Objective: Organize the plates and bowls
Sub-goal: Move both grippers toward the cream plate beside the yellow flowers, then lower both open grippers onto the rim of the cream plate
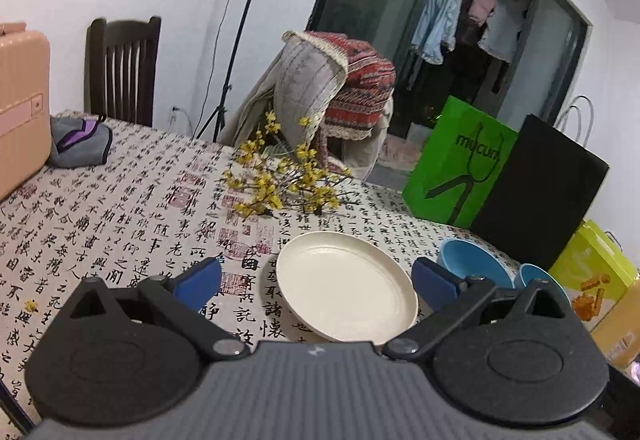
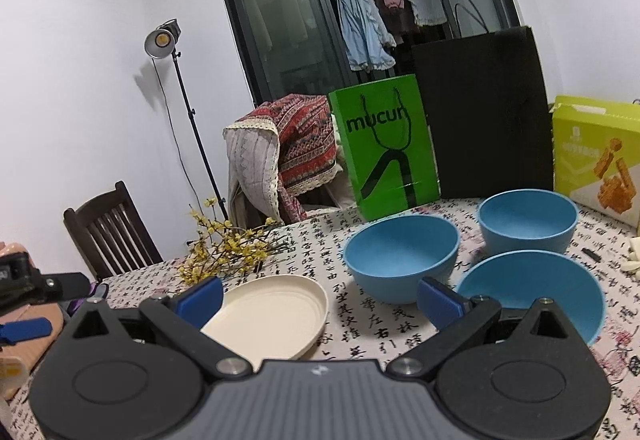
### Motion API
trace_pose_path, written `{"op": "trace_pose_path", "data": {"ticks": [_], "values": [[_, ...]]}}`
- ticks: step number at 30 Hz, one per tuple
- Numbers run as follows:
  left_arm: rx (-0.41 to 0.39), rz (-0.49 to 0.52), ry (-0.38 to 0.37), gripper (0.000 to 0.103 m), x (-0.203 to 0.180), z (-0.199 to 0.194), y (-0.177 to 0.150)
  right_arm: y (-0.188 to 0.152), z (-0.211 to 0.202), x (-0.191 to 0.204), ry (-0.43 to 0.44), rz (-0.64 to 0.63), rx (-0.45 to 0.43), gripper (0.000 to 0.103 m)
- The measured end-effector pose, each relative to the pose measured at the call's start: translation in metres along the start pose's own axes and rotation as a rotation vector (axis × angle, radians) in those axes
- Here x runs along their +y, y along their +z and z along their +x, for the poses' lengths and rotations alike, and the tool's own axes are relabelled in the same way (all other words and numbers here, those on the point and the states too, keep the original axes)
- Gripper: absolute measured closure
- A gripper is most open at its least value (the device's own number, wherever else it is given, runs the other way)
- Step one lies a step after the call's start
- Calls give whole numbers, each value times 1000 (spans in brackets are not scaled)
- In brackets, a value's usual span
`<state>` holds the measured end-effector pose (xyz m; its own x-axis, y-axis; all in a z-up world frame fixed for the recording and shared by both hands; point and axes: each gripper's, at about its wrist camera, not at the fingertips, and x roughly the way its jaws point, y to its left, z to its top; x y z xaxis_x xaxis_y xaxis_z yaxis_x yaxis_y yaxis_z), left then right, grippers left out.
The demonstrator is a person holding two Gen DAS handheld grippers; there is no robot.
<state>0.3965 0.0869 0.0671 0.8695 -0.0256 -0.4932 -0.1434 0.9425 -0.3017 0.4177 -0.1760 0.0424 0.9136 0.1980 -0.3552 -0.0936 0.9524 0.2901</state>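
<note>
Left wrist view: the left hand-held gripper [image 1: 316,282] hangs spread wide above an empty cream plate [image 1: 346,286] on the counter [image 1: 120,207].

Right wrist view: the right hand-held gripper [image 2: 320,298] is likewise agape; three empty blue bowls [image 2: 401,254] cluster beside the plate.

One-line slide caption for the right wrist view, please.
Open right tongs hover over a calligraphy-print tablecloth, with a cream plate and three blue bowls ahead.
</note>
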Motion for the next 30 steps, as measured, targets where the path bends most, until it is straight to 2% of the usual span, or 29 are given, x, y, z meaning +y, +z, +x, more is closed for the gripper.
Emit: {"op": "trace_pose_path", "data": {"ticks": [11,18,30], "values": [[47,-54,51,0,1,39,22,2,37,20,-1,22,56,0],[58,-68,47,0,8,56,20,0,55,27,-24,17,86,0],[98,-96,107,0,26,77,22,-1,75,34,-33,19,126,0]]}}
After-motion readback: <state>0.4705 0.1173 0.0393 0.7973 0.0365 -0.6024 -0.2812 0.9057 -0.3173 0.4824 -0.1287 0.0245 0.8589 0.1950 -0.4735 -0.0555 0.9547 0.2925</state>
